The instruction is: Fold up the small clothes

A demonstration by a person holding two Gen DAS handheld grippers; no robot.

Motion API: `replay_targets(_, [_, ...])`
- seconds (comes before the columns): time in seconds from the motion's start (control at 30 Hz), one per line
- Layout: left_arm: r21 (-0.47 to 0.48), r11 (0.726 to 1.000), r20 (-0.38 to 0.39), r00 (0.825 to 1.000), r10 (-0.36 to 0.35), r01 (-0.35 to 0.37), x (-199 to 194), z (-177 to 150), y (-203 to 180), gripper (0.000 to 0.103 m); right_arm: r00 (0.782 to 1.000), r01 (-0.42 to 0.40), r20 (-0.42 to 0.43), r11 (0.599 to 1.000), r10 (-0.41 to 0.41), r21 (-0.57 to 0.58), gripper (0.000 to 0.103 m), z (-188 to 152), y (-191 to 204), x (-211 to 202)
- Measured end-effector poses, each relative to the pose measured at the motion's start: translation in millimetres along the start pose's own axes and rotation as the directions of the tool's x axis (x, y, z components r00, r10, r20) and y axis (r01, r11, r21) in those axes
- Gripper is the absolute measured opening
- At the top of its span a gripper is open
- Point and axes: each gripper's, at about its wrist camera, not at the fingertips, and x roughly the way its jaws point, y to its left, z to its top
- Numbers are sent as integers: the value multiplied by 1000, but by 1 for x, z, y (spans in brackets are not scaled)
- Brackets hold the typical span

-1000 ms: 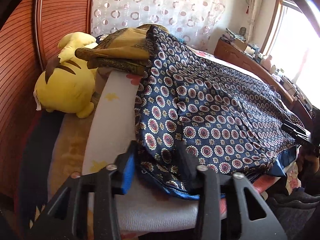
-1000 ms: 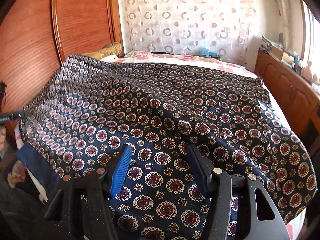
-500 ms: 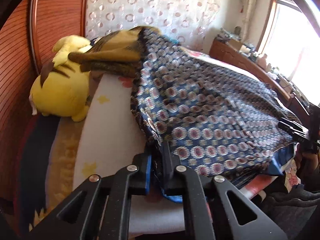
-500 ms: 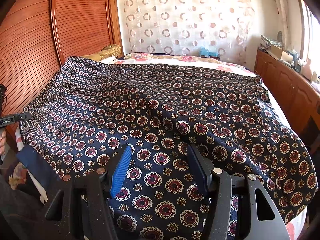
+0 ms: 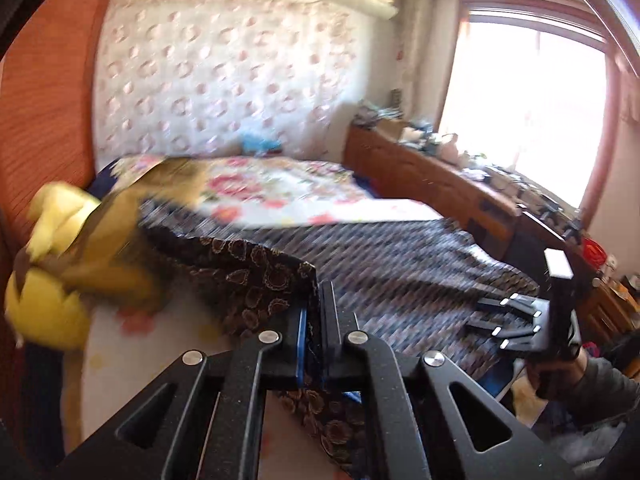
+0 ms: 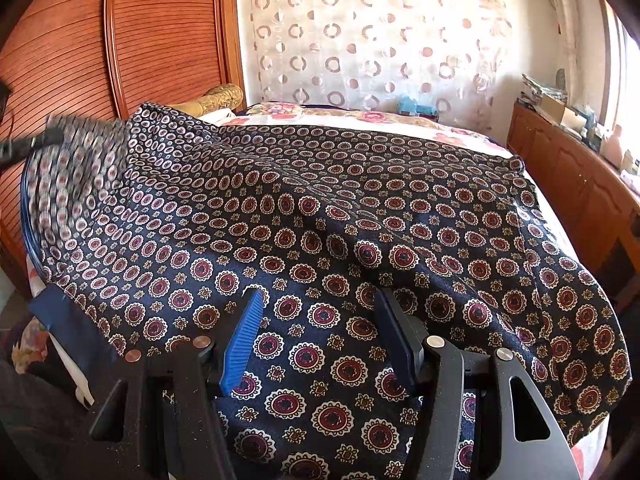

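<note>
The left gripper (image 5: 314,332) is clenched on a raised edge of the navy medallion-print garment (image 6: 320,240). The right gripper (image 6: 320,336) hovers released over the cloth, spread on the floral-sheeted bed (image 5: 280,184)

Left wrist view: raised above the bed's (image 5: 280,184) left near corner, facing across toward the window (image 5: 528,120). Right wrist view: close over the near edge, facing the curtain (image 6: 380,40). Shared: patterned garment (image 6: 320,220), bed top.

No readable text shows anywhere; the left wrist view is perhaps too blurred.
</note>
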Motion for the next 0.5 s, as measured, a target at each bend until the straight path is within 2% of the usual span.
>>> replay_targets(0.27, [103,985,5,990,-139,138,39,40,-60,6,1000,1,-16,1000,-1,-17,60,-2,0,-5])
replay_targets(0.4, [92,976,-19,980,-199,200,50,47,-72,6,1000,-10,-23,1000,10,-4,60,-3,-4,-14])
replay_targets(0.5, [109,973,-25,979,-203,205,55,48,-82,6,1000,-19,1,1000,19,3,60,-2,-8,-29])
